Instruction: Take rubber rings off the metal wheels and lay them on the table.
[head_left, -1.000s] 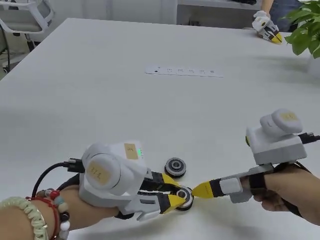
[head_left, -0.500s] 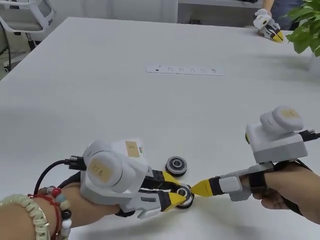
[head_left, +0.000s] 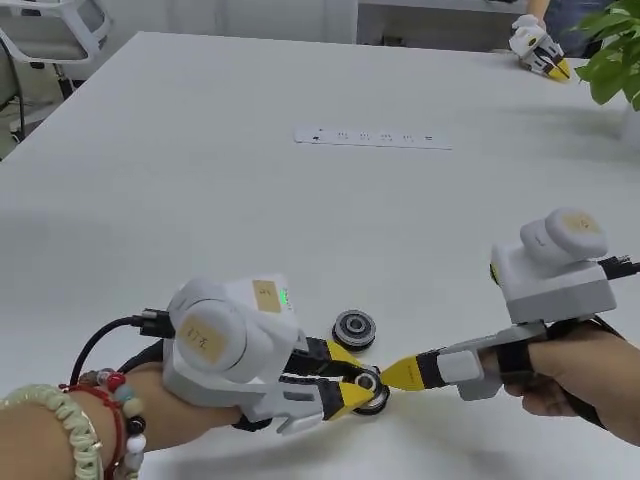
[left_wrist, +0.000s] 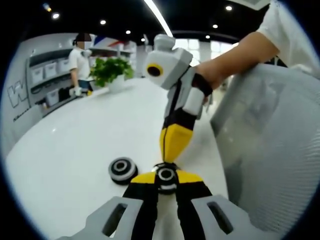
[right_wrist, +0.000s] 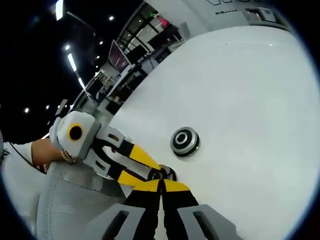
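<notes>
A small metal wheel with a black rubber ring (head_left: 368, 387) sits low over the white table (head_left: 200, 180), and my left gripper (head_left: 352, 384) is shut on it. In the left gripper view this wheel (left_wrist: 166, 177) is clamped between the yellow tips. My right gripper (head_left: 387, 377) comes in from the right, its jaws shut and its tip against the wheel's rim. Whether it pinches the ring I cannot tell. In the right gripper view the held wheel (right_wrist: 165, 174) lies just past the closed tips. A second ringed wheel (head_left: 354, 327) lies flat on the table just behind.
A white power strip (head_left: 372, 138) lies across the table's middle. At the far right corner are a green plant (head_left: 612, 50) and another person's gripper (head_left: 535, 45). An office chair (head_left: 55, 30) stands at the far left.
</notes>
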